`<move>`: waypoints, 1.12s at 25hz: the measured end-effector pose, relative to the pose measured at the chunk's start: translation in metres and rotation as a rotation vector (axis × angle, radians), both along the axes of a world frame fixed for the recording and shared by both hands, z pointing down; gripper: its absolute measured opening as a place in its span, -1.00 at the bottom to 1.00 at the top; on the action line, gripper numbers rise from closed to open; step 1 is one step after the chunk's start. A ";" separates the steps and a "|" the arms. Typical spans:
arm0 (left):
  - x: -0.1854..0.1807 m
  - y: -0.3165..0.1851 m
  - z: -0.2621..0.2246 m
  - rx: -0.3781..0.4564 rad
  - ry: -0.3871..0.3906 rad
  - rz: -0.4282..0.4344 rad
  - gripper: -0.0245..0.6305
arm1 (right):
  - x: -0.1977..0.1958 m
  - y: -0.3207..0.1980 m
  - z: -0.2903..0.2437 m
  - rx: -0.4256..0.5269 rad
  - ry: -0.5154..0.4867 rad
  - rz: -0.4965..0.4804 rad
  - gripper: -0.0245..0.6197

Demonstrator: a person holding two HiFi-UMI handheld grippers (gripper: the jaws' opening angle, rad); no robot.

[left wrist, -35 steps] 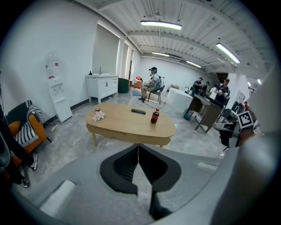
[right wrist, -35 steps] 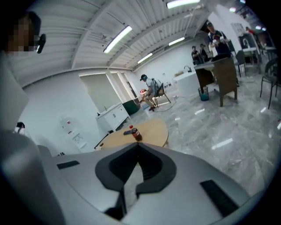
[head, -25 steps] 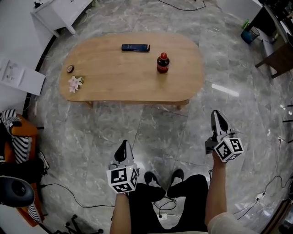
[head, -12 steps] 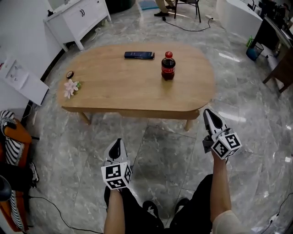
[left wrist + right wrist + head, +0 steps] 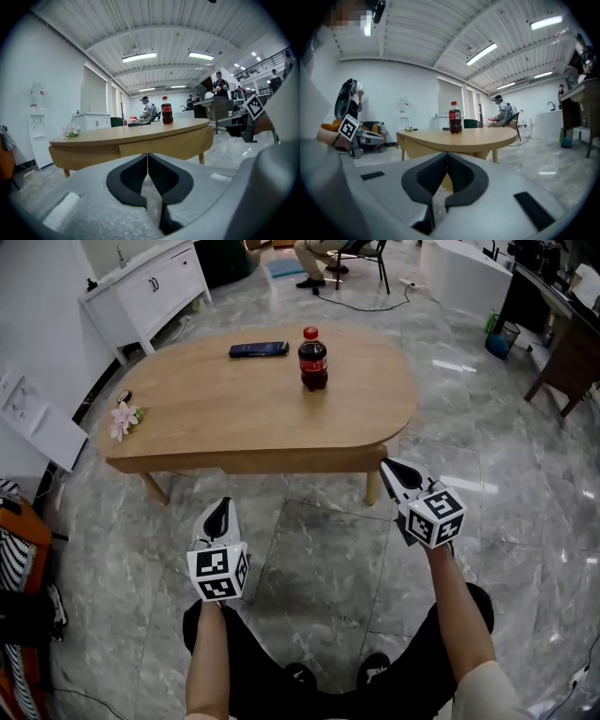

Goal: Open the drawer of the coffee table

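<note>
Grey marble floor [image 5: 319, 549] fills the room, with a white cabinet [image 5: 150, 287] against the far-left wall and a seated person beyond. The oval wooden coffee table [image 5: 216, 413] stands in the middle. Its drawer [image 5: 291, 461] is a flat panel set in the near apron; it sits flush and closed, and no handle shows on it.

On the tabletop a cola bottle [image 5: 312, 360] stands upright near the far edge, with a dark flat phone [image 5: 259, 350] just left of it. A small pink flower [image 5: 123, 418] lies at the left end.

Over the last second the person has come closer and sunk lower. The table now fills more of the head view, and both grippers have dropped to about apron height. The left gripper [image 5: 223, 505] points at the drawer panel from a short way off. The right gripper [image 5: 387, 466] is near the right front leg. Both have their jaws clenched together on nothing.

The approach looks nearly done, but neither gripper touches the drawer. Pulling it likely calls for parting a jaw pair to catch its lower edge.
</note>
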State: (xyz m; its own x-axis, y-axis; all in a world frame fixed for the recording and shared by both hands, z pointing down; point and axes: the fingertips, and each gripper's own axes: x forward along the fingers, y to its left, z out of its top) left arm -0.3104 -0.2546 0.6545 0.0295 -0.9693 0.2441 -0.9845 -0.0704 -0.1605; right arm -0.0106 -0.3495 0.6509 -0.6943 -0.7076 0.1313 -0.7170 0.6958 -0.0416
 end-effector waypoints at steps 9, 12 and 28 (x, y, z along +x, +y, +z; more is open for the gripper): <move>-0.018 -0.047 0.025 -0.008 -0.020 0.011 -0.89 | 0.005 -0.012 0.014 0.054 0.155 0.079 -0.87; -0.026 -0.055 0.028 -0.021 0.012 -0.002 -0.89 | 0.005 -0.015 0.005 0.052 0.141 0.081 -0.87; -0.063 -0.095 0.040 -0.099 0.117 0.030 -0.31 | 0.014 -0.031 0.015 -0.053 0.047 0.107 -0.87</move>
State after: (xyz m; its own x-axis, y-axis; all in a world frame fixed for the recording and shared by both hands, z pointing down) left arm -0.3736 -0.3500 0.6940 0.0920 -0.9391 0.3311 -0.9933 -0.1098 -0.0356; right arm 0.0032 -0.3805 0.6660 -0.6075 -0.7684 0.2012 -0.7890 0.6130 -0.0412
